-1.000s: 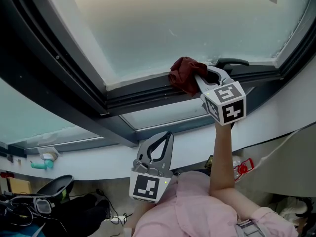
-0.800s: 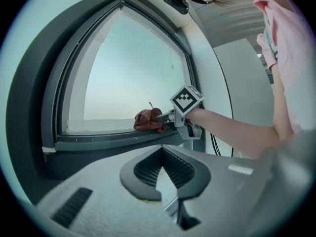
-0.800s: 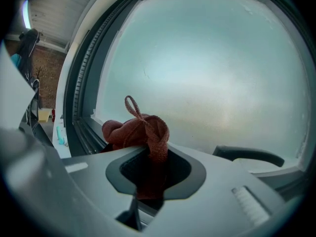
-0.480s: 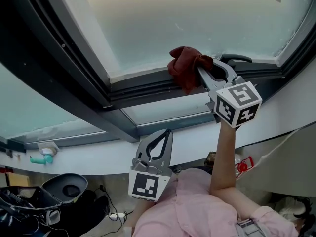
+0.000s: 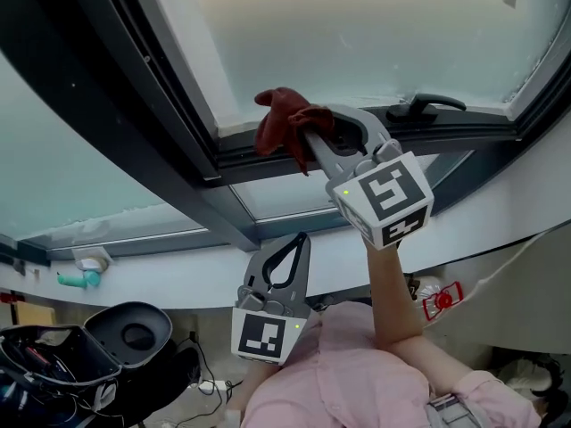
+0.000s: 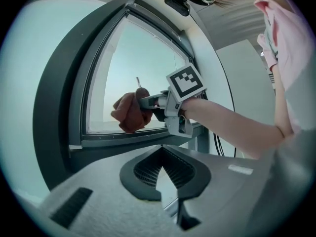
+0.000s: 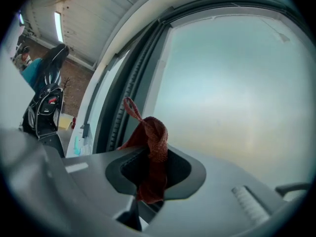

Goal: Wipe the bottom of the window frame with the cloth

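My right tongs (image 5: 306, 139) are clamped on the red cloth (image 5: 284, 121). The cloth bunches out past their tips, and a strip of it hangs down between the jaws. It's pressed on the bottom rail of the window frame (image 5: 241, 160), right at the lower edge of the glass (image 5: 375, 34). The window handle (image 5: 430, 105) is on the same rail, off to the right of these tongs. My left tongs (image 5: 291, 259) are held low near my chest, well apart from the frame, jaws together and nothing between them.
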Motion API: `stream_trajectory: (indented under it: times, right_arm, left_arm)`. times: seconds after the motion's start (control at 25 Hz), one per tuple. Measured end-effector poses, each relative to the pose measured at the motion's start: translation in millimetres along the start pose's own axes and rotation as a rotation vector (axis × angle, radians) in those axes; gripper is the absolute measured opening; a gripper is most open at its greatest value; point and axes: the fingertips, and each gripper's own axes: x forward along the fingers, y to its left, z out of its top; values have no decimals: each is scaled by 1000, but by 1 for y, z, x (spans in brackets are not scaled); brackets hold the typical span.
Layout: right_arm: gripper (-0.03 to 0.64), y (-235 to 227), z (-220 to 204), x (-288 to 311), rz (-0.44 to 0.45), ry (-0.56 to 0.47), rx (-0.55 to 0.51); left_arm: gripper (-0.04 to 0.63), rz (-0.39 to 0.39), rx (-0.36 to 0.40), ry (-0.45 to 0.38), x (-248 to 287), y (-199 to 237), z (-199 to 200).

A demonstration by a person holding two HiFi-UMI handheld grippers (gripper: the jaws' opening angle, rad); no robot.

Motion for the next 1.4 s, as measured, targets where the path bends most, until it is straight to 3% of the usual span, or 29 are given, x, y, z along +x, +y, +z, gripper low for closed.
stream_trajectory:
  times: [0.2, 0.32, 0.56, 0.88, 1.4]
  right_arm:
    - [72, 84, -20, 51, 149, 50, -30]
    - [71, 101, -41, 72, 151, 86, -43]
    - [66, 98, -51, 83, 93, 126, -95]
    - [66, 90, -60, 82, 93, 207, -86]
    - [66, 58, -74, 68, 77, 236, -50]
  left_arm:
    - [-3, 43, -57, 13, -19, 12, -5]
    - [-3, 65, -85, 45, -28, 20, -11]
    - [-3, 72, -88, 87, -43, 26, -22]
    - [-3, 68, -78, 96, -46, 29, -25]
    - [-3, 27, -82, 103, -23, 14, -25]
